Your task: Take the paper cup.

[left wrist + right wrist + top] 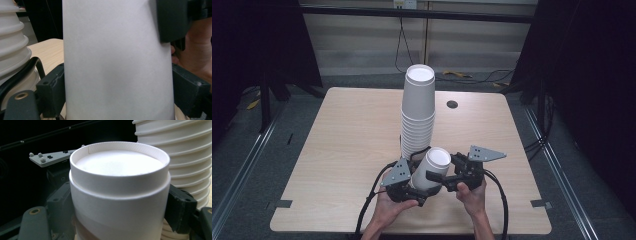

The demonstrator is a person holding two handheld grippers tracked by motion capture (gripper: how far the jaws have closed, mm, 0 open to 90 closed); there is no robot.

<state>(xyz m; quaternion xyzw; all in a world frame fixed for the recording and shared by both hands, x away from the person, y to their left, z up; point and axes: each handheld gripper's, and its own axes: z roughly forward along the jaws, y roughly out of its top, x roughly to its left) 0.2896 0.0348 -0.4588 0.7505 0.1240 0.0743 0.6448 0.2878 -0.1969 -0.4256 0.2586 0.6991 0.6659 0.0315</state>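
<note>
Paper cups are the work here: one inverted white cup [432, 169], bottom end up and tilted, is held between both tongs low over the near middle of the desk [347, 150], just in front of the tall stack of cups [417, 110].

The left tongs [412, 187] grip the cup's lower wall; in the left gripper view the black jaws sit flush against either side of the cup [117, 65]. The right tongs [443, 176] clamp the same cup nearer its upturned base, and in the right gripper view the jaws press on both flanks just below the recessed bottom [117, 162]. The stack [180, 157] stands close behind.

By my judgement the cup is very light, thin-walled and easily crushed; a hard squeeze would dent the side. The stiffest places are probably the base ring and the rolled rim, so holding near those seems safest. Its smooth paper may slip, and two nested cups could cling, so a gentle, steady pull looks wise.
</note>
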